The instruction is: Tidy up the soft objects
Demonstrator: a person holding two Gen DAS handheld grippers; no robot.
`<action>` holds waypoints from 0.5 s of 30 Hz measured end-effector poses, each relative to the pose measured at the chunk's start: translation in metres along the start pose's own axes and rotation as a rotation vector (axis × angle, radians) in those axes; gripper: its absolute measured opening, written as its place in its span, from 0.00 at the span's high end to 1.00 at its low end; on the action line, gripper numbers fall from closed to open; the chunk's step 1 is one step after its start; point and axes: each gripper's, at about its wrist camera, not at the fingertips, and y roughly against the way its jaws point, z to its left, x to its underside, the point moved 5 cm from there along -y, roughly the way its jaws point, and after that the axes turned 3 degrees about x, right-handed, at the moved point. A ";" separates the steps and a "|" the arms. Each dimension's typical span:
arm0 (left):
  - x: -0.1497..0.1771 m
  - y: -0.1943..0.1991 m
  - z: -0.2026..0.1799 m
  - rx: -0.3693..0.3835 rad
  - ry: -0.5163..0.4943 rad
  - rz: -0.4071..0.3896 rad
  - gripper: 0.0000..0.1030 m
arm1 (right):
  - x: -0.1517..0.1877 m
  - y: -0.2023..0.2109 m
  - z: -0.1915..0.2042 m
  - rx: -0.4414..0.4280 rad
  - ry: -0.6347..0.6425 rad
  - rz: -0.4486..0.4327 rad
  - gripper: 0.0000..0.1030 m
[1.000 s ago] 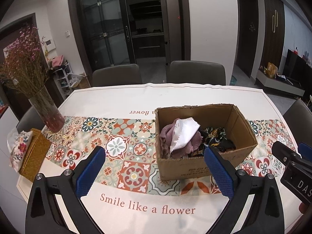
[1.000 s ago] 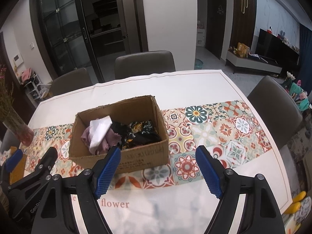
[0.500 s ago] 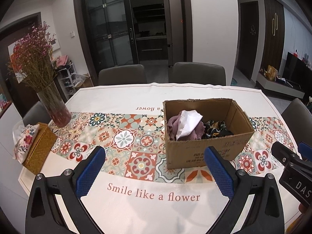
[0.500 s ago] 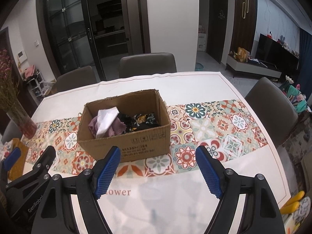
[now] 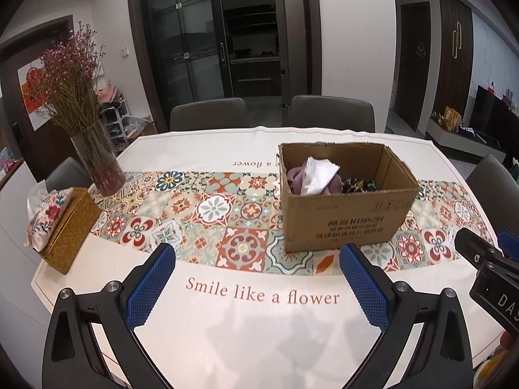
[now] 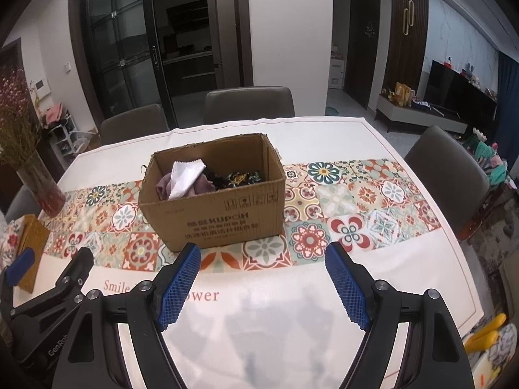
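I am holding the left gripper and right gripper above the table, jaws apart and empty. The brown cardboard box is holding the soft cloths; I should approach squarely from above.

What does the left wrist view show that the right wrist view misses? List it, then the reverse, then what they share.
Only the left wrist view: the whole woven tissue box and the vase's flowers. Only the right wrist view: the yellow object at the table's near right edge. Both: the cardboard box holding the white cloth, purple cloth and dark patterned fabric, with both grippers open.
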 end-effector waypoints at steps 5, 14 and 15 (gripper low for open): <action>0.018 0.006 0.000 0.005 -0.007 0.013 0.00 | 0.016 0.004 -0.004 0.001 -0.014 0.004 0.22; 0.039 0.026 0.004 0.003 -0.029 0.008 0.00 | 0.038 0.018 -0.009 0.012 -0.017 0.001 0.22; 0.041 0.029 0.005 0.004 -0.029 0.006 0.00 | 0.040 0.021 -0.009 0.011 -0.017 -0.003 0.22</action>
